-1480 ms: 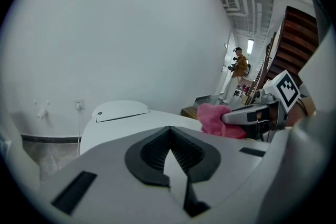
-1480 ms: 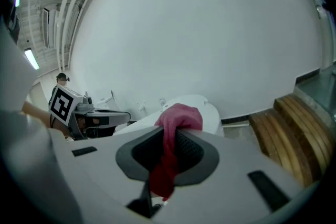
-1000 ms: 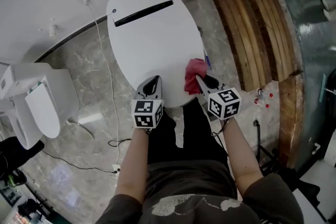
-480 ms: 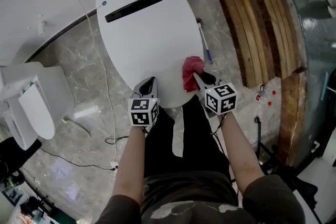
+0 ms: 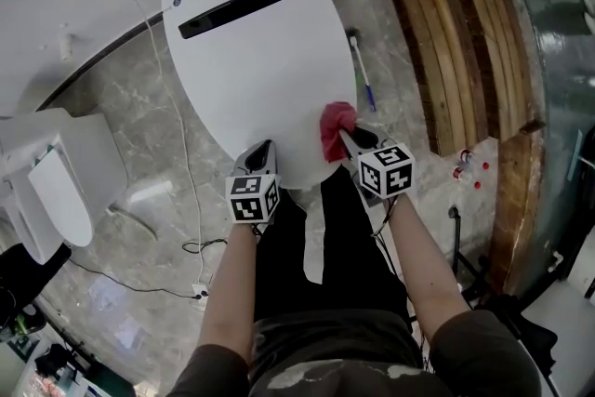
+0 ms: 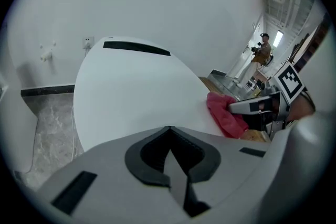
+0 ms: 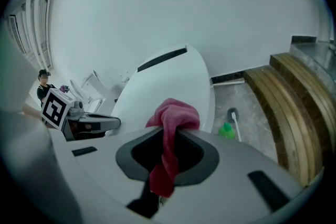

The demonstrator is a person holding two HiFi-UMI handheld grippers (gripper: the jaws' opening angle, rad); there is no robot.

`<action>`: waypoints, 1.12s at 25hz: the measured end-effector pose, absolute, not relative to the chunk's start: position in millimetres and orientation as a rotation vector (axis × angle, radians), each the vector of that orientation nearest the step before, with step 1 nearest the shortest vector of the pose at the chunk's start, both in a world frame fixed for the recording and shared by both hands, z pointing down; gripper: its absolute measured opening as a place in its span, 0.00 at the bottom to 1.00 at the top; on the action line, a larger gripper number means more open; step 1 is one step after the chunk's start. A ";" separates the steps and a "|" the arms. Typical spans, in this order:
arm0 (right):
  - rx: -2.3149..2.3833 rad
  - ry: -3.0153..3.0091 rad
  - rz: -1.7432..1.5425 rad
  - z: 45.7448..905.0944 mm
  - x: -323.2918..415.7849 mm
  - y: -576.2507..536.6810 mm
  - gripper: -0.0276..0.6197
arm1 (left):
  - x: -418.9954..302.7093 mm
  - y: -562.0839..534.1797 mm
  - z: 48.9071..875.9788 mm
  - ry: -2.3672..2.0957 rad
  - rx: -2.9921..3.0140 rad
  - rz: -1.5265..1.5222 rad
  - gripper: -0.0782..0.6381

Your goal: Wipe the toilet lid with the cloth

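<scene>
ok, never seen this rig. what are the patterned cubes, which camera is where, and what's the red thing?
No robot here: a person holds a two-jaw gripper in each hand; the patterned cubes are parts of those grippers. The wide picture comes from a camera on the person's head, looking steeply down at a closed white toilet lid, with marble floor around it. The two round pictures come from cameras riding on the grippers, looking along their jaws. The right gripper is shut on a red cloth at the lid's near right edge; whether the cloth touches the lid I can't tell. The left gripper is shut and empty, by the lid's front edge.
</scene>
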State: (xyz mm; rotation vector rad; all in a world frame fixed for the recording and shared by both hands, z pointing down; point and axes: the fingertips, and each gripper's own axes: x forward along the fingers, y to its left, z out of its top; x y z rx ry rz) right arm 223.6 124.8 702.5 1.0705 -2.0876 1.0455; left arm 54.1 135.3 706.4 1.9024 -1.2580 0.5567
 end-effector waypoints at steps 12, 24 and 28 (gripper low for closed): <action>0.931 -2.207 1.038 650.0 200.1 77.4 0.11 | 48.4 93.4 651.0 -1.332 1.890 0.562 0.12; 0.682 -2.369 0.812 603.3 104.8 -34.0 0.11 | -26.8 -8.8 602.0 -1.561 1.877 0.446 0.12; 0.693 -2.383 0.772 597.5 59.1 -72.5 0.11 | -64.1 -42.5 605.0 -1.572 1.857 0.408 0.12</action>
